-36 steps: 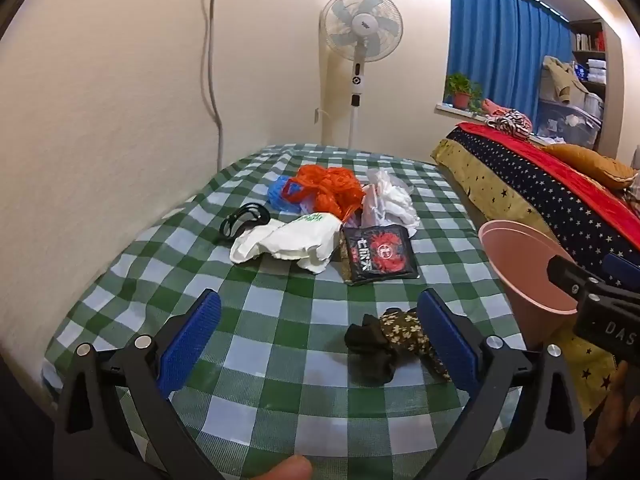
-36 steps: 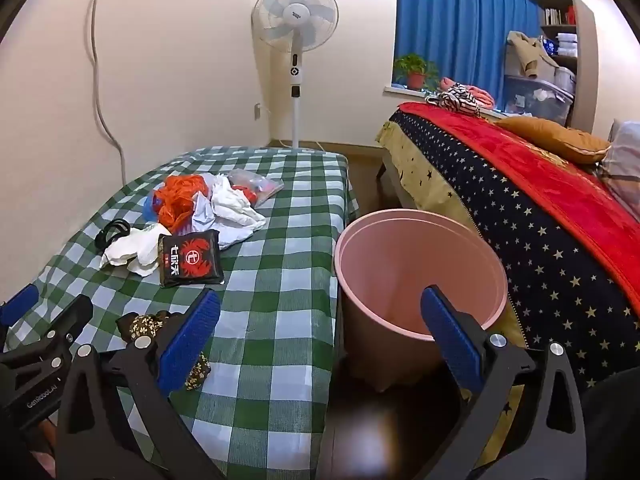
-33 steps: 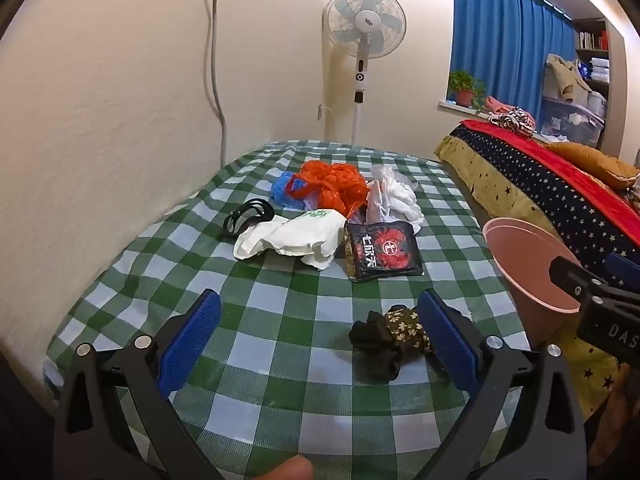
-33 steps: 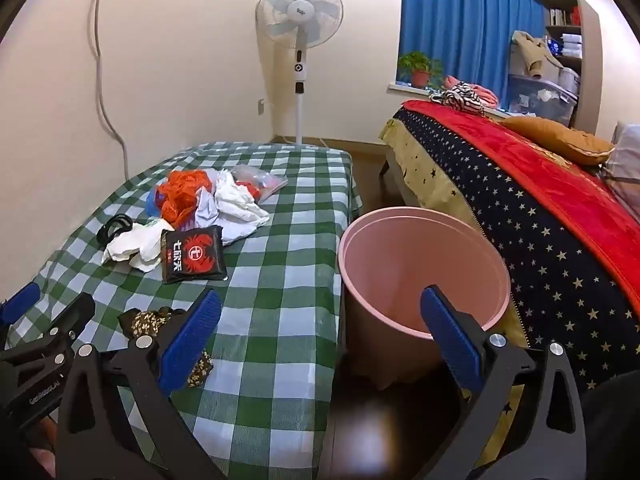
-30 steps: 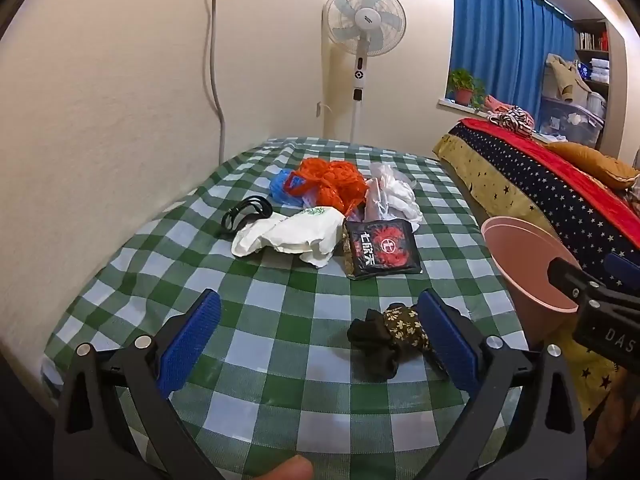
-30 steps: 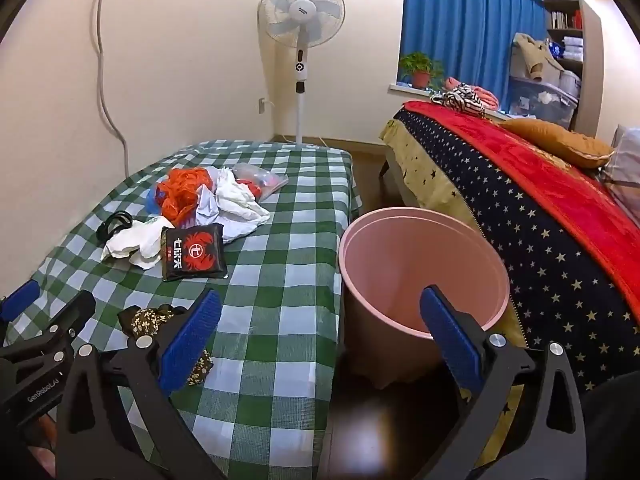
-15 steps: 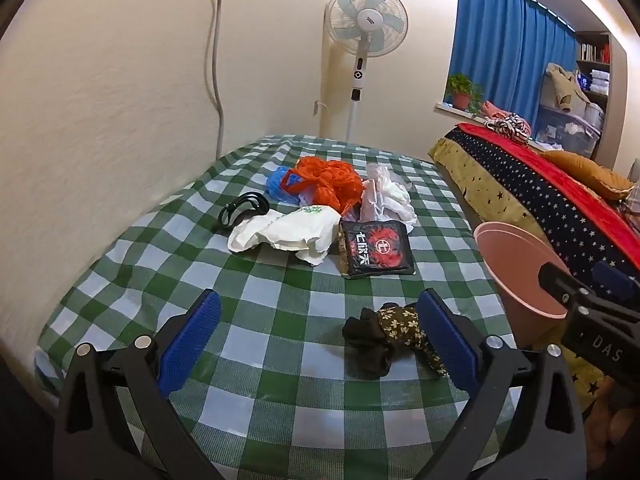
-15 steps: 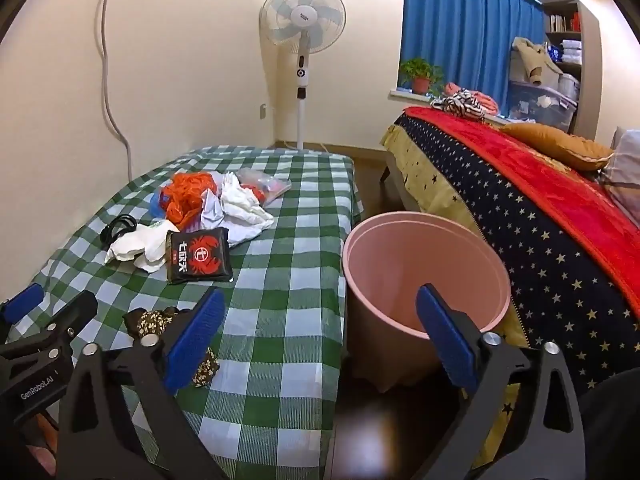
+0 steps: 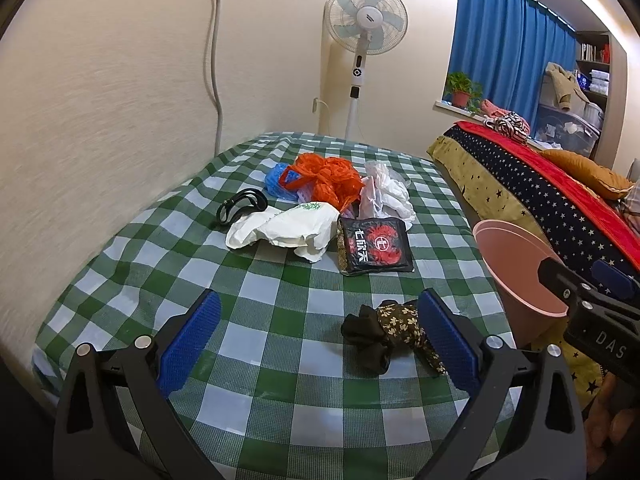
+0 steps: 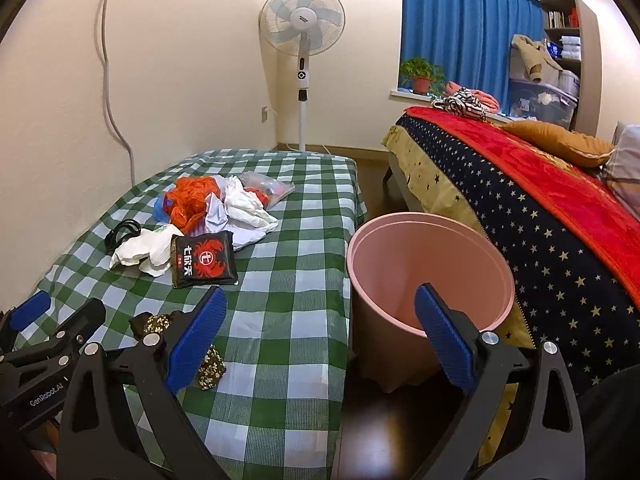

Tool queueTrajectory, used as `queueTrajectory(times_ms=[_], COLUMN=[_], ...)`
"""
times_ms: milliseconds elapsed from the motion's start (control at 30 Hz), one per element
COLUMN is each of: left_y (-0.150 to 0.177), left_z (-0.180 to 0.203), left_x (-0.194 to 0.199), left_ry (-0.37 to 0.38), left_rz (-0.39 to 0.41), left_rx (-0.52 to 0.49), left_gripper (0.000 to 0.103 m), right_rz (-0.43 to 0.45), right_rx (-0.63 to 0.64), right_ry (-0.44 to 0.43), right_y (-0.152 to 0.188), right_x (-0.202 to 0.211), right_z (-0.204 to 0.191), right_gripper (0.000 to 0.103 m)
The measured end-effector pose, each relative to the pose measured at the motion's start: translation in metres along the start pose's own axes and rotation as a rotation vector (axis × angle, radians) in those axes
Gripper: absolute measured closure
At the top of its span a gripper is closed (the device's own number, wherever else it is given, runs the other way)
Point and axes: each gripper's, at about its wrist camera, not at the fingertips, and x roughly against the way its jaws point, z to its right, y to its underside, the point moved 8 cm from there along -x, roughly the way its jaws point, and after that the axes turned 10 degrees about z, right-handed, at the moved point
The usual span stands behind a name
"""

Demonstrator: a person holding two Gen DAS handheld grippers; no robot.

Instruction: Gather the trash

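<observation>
Trash lies on a green checked table (image 9: 280, 288): a dark floral cloth wad (image 9: 388, 332), a black and red packet (image 9: 374, 249), a white bag (image 9: 288, 226), an orange bag (image 9: 324, 178), white crumpled plastic (image 9: 386, 194) and a black strap (image 9: 240, 208). A pink bin (image 10: 430, 276) stands on the floor right of the table. My left gripper (image 9: 316, 340) is open and empty, near the floral wad. My right gripper (image 10: 320, 332) is open and empty, between the table edge and the bin.
A standing fan (image 9: 364, 32) is at the far wall. A bed (image 10: 540, 208) with a starred cover and a red blanket runs along the right. A cable (image 9: 216, 40) hangs down the left wall. Dark floor (image 10: 400, 420) shows between table and bin.
Both grippers have drifted slightly back and up, so the table and bin sit a little lower in view. Nothing was taken hold of.
</observation>
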Motion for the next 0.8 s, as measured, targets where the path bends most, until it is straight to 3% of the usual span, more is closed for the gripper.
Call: queueTrajectory(times_ms=[800], left_y=[-0.0006], left_z=[0.0007], left_x=[0.0001], left_ry=[0.001], left_rz=[0.004], left_rx=[0.013], left_gripper=[0.008], right_rz=[0.003], right_rx=[0.018], right_ry=[0.004], right_y=[-0.0002], right_x=[0.0], right_z=[-0.0004], right_gripper=[0.01])
